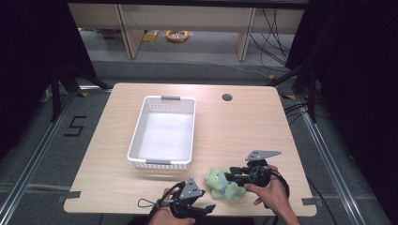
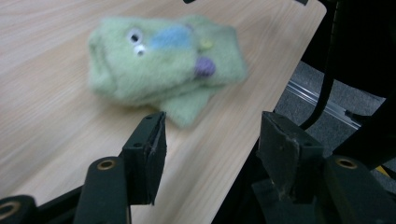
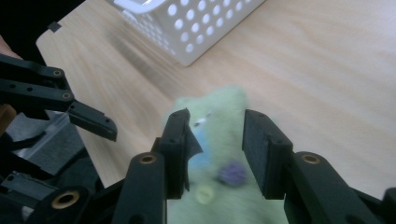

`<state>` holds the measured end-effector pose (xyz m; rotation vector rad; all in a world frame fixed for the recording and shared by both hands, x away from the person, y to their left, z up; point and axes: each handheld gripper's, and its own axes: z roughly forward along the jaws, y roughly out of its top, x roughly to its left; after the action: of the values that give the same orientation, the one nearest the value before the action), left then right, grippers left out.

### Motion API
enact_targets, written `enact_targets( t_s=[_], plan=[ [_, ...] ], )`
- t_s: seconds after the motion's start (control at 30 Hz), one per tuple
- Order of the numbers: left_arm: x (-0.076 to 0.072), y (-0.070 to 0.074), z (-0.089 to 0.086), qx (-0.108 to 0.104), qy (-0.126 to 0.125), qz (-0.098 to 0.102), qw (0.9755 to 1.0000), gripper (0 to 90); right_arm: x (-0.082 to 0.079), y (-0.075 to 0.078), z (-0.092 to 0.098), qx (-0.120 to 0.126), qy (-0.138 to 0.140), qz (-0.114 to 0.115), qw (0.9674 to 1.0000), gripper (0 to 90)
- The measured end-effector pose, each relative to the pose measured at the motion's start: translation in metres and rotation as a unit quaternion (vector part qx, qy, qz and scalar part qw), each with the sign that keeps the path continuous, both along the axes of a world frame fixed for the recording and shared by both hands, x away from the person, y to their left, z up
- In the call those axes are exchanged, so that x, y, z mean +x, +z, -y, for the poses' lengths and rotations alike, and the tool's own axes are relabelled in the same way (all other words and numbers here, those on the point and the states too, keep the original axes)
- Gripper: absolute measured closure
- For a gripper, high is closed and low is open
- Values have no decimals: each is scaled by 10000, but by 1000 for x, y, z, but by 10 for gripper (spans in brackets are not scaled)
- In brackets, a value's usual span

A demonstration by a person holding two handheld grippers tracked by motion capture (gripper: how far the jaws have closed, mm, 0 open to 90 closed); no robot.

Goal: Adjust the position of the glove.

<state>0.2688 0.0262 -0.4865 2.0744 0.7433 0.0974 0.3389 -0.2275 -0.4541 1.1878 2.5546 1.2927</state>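
A fluffy green plush toy with googly eyes and blue and purple patches lies folded on the wooden table near its front edge. In the left gripper view the toy rests just ahead of my left gripper, whose jaws stand open with nothing between them. My left gripper sits at the table's front edge, left of the toy. My right gripper reaches in from the right over the toy. In the right gripper view its jaws stand apart above the toy, and the pads do not press on it.
A white perforated basket stands empty on the table's left middle, behind the toy, also seen as the basket in the right gripper view. A round cable hole is at the back. The table's front right corner is close.
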Motion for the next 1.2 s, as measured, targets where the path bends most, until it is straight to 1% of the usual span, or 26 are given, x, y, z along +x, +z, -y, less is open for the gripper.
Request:
enact_targets(
  t_s=[0.03,0.1,0.13,0.17,0.23,0.3,0.37,0.4,0.43,0.47,0.5,0.53,0.63,0.67,0.7,0.77,0.8,0.87,0.9,0.93,1.0,1.03,1.1,1.13,1.17,1.2],
  plan=[
    [2,2,8,32,-66,37,10000,417,0,2,2,-132,-79,58,9999,640],
    [4,3,14,-4,-100,126,9999,419,1,2,5,-181,-51,69,9998,645],
    [6,5,22,93,-133,121,9998,420,2,1,10,-260,-103,88,9996,645],
    [7,5,28,21,-72,94,9999,420,1,1,11,-213,-145,-25,9997,641],
    [8,5,31,56,-91,116,9999,420,2,-2,12,-158,-145,19,9998,639],
    [9,5,40,42,-130,208,9997,420,4,-2,19,-243,-194,22,9995,638],
    [12,6,46,295,-230,285,9989,415,4,-1,23,-170,-279,-56,9994,631],
    [11,5,50,154,-77,215,9996,415,6,-1,27,-166,-318,51,9993,630],
    [14,6,56,297,-193,313,9989,414,5,-1,29,-80,-391,-35,9992,622],
    [14,7,59,418,-204,389,9982,414,6,0,31,-152,-424,-1,9990,620],
    [14,8,62,446,-189,427,9979,413,6,-1,32,-85,-426,-53,9990,619],
    [17,9,64,572,-327,542,9963,414,7,-1,33,-95,-419,-26,9991,617],
    [18,7,70,651,-209,548,9962,429,9,-3,34,-75,-389,67,9992,615],
    [19,5,73,677,-230,546,9959,429,10,-3,36,-94,-258,-40,9996,612],
    [18,3,74,746,-153,419,9962,443,9,-4,35,-105,-408,-9,9991,610],
    [24,-3,75,898,-320,745,9927,449,9,-4,35,-58,-340,-70,9994,608],
    [21,-5,75,892,-245,654,9936,461,9,-4,35,-118,-363,-68,9992,606],
    [21,-7,74,877,-215,696,9935,528,9,-5,34,-131,-371,-68,9992,603],
    [21,-6,71,967,-214,777,9920,528,9,-6,34,-83,-357,-27,9993,603],
    [20,-6,70,941,-221,796,9921,563,10,-6,33,-79,-296,-106,9995,603],
    [18,-4,68,930,-295,826,9918,705,10,-7,33,-83,-295,-103,9995,602],
    [19,-3,67,973,-374,906,9904,705,9,-6,33,-165,-373,-88,9991,602],
    [17,1,65,967,-472,892,9902,788,9,-6,32,-145,-337,-105,9993,611],
    [18,2,64,950,-488,905,9902,829,7,-5,30,-113,-367,-236,9990,627],
    [17,3,62,900,-469,876,9910,838,7,-6,29,-111,-319,-134,9993,636],
    [18,6,58,933,-510,922,9900,842,7,-5,27,-118,-266,-134,9995,641]
  ],
)
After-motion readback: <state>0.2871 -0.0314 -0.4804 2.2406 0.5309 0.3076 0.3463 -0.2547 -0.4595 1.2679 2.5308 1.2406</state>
